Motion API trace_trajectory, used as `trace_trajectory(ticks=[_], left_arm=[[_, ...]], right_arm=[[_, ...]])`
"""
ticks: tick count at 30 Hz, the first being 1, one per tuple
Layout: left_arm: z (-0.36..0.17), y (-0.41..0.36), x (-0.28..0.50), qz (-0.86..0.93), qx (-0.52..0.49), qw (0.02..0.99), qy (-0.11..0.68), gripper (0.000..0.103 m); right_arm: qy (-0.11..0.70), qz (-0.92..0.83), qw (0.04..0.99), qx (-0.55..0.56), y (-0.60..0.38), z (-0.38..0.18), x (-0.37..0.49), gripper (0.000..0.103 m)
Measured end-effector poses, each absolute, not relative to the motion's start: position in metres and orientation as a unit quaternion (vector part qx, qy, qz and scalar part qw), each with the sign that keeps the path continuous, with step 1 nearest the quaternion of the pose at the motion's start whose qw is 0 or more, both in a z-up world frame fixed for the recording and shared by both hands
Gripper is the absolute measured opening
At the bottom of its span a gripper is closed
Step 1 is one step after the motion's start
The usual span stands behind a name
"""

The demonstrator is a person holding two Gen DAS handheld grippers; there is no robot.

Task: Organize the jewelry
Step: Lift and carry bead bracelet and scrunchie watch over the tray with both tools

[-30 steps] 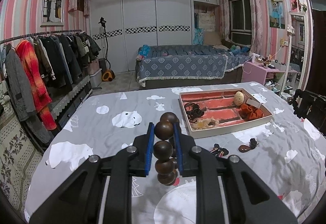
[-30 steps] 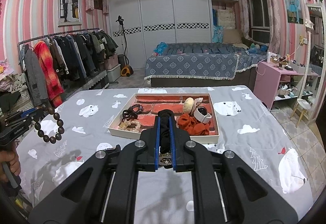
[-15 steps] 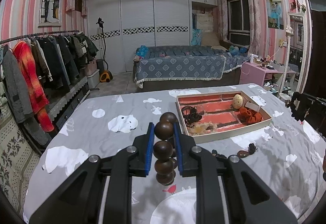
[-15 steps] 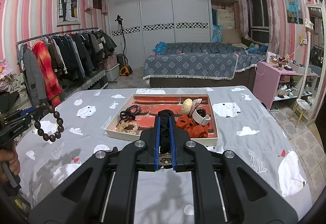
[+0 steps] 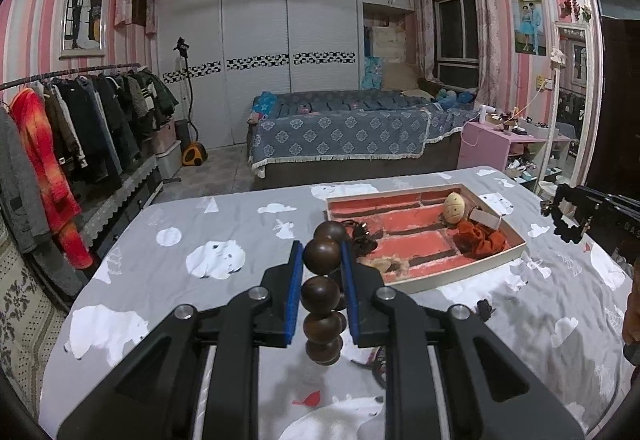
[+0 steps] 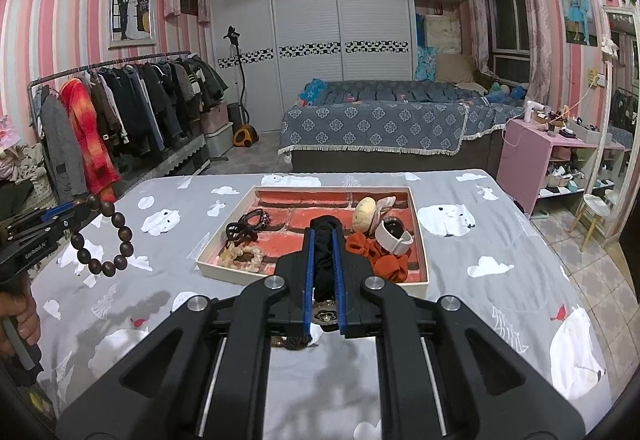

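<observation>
The bead bracelet (image 6: pixel 102 236) hung clamped in the left gripper (image 5: pixel 322 272), above the table (image 6: pixel 500 232) and left of the open box (image 6: pixel 421 240), which lay ahead and to that hand's right. The right gripper (image 6: pixel 323 268), nearer the box, was clenched on a dark cloth piece (image 6: pixel 326 244); what dangled beneath it was hard to make out.

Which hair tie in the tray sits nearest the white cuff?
The orange scrunchie, bunched at the tray's near right corner, right beside the white cuff. The black one and the pale beaded one lie on the left side.
</observation>
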State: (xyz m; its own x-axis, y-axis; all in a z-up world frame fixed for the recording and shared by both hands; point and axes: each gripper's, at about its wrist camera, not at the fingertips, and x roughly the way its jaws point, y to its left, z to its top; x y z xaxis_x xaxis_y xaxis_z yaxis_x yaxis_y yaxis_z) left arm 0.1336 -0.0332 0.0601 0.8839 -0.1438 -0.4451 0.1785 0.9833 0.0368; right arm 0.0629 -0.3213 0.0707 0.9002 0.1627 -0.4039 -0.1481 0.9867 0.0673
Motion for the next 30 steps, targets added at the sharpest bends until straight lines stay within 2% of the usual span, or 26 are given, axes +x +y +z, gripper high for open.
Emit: trace_trajectory(ticks=[22,30], left_arm=[[0.058,-0.055,0.207,-0.095,0.023,0.968,0.231,0.019],[0.05,-0.073,0.259,-0.093,0.018,0.966,0.241,0.019]], right_arm=[[0.212,0.086,0.973,0.006,-0.313,0.072,0.156,0.01],[0.211,0.084,0.974,-0.008,-0.311,0.076,0.201,0.01]])
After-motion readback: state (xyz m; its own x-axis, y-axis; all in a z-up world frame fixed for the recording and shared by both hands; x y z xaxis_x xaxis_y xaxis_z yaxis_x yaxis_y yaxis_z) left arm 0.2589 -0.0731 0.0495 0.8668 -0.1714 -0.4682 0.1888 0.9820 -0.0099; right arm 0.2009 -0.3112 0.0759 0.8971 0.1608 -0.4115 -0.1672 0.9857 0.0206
